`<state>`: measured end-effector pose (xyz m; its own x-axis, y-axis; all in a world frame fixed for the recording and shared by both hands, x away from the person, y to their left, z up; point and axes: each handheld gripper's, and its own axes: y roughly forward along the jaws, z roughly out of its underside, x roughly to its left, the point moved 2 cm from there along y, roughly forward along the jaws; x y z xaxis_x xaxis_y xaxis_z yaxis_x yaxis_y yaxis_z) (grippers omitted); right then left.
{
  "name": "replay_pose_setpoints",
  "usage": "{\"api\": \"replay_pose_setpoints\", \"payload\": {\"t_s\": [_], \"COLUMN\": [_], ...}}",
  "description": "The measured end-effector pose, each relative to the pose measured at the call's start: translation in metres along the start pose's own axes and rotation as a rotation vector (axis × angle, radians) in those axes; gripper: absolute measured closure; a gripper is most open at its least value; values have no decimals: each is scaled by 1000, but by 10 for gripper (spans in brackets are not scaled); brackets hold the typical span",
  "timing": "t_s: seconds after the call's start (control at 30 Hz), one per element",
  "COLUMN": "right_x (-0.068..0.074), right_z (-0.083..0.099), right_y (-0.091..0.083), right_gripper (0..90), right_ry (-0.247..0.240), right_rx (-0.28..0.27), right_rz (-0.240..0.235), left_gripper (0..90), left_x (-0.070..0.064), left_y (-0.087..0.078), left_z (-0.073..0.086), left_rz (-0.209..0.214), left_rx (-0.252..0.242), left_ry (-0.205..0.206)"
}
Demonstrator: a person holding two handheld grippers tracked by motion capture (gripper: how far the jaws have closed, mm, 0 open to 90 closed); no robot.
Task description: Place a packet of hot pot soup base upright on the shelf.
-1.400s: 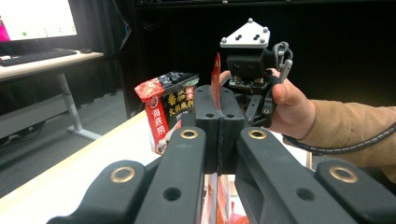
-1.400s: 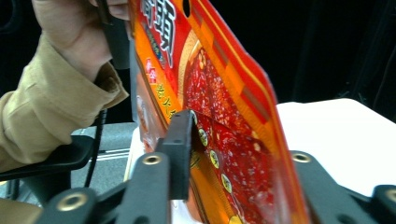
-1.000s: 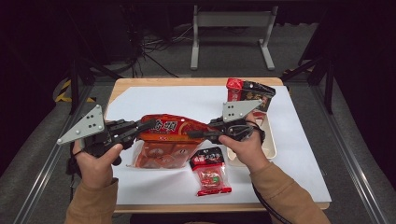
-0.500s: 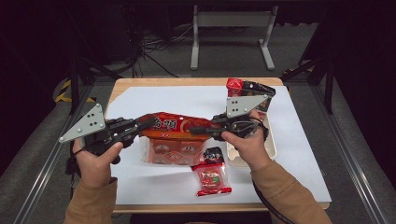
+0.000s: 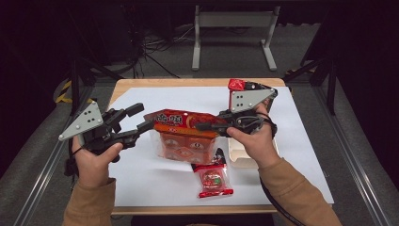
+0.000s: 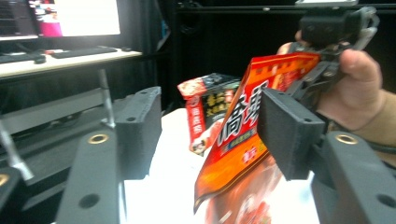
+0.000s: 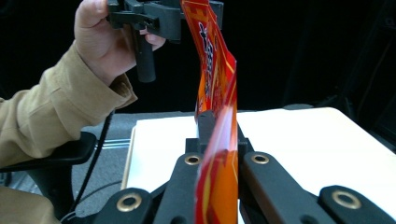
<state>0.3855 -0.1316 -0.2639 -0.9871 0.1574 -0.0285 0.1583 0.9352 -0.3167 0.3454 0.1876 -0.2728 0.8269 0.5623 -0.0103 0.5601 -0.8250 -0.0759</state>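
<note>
Red-orange glossy foil noodle bag (image 5: 186, 123) is off the table, hanging from my right gripper (image 5: 207, 126), jaws clamped on its top right edge; in the right gripper view the foil runs straight up between the jaws.

Change: my left gripper (image 5: 139, 117) has let go. Half a second ago it was pinching the bag's left end; now its jaws stand wide apart, the bag's left corner just inside the gap near the right finger (image 6: 287, 128), not touching as far as I can tell. So the bag rides on one grip only and sags at the left. My read: either a regrip lower on the seam to tear it open, or a one-handed handover.

Below the bag, between both sets of fingers: small red sachet with a clear window (image 5: 213, 179) lying flat, and a pale shallow tray (image 5: 236, 153) under my right hand. Beyond my right fingers, a dark and red snack pack (image 5: 239, 85).

Surface: white sheet (image 5: 301, 141) on a wooden tabletop (image 5: 188, 83). Room is dark, cables and a grey metal stand (image 5: 233, 28) on the floor behind.
</note>
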Motion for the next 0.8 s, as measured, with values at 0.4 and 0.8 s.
{"api": "replay_pose_setpoints", "payload": {"t_s": [0.4, 0.8], "right_x": [-9, -19], "right_z": [-14, -23], "right_y": [-27, -55], "right_gripper": [900, 900], "right_ry": [-3, -6], "right_rx": [22, 33], "right_rz": [74, 141], "left_gripper": [393, 393], "left_x": [11, 14], "left_y": [-4, -5], "left_z": [5, 7], "left_rz": [-28, -39], "left_rx": [2, -1], "left_ry": [-32, -49]}}
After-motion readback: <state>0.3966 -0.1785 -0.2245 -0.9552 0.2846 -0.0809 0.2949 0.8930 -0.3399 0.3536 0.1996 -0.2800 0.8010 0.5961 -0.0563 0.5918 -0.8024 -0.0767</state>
